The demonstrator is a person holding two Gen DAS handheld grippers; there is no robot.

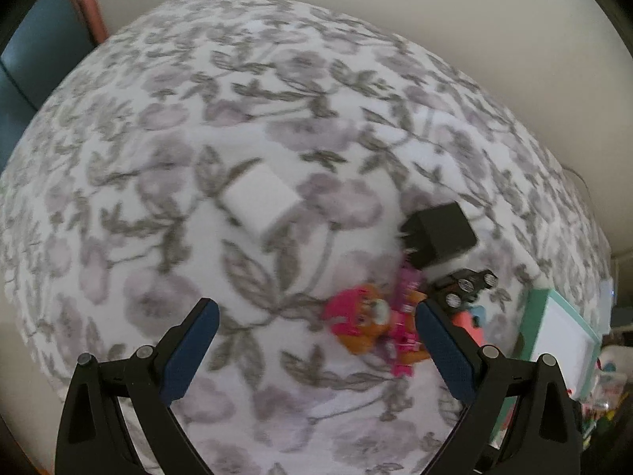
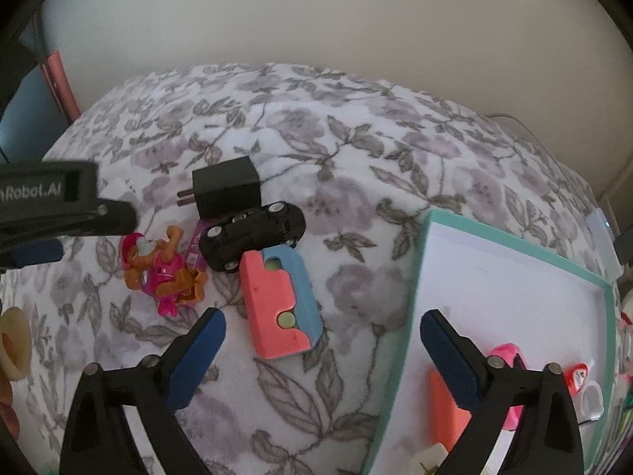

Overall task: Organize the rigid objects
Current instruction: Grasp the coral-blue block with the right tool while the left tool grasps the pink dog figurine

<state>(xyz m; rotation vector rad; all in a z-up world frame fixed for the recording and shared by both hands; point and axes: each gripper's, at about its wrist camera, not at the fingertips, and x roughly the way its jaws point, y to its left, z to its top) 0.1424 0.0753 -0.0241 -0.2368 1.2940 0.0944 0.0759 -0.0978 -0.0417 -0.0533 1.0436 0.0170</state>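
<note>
On the floral bedspread (image 1: 166,126) lie a white cube charger (image 1: 261,202), a black charger (image 1: 439,235) (image 2: 227,192), a pink-orange toy figure (image 1: 368,320) (image 2: 162,269), a black toy car (image 1: 467,287) (image 2: 253,233) and a pink-and-blue block (image 2: 283,303). My left gripper (image 1: 316,330) is open and empty above the bedspread, with the figure between its fingers; it also shows in the right wrist view (image 2: 35,251). My right gripper (image 2: 322,338) is open and empty just in front of the block.
A teal-rimmed white tray (image 2: 431,237) (image 1: 534,328) sits at the right and holds an orange piece (image 2: 445,407), a pink item (image 2: 508,356) and small red and white items (image 2: 581,384). A cream ring (image 2: 14,344) lies at the left edge. A wall stands behind the bed.
</note>
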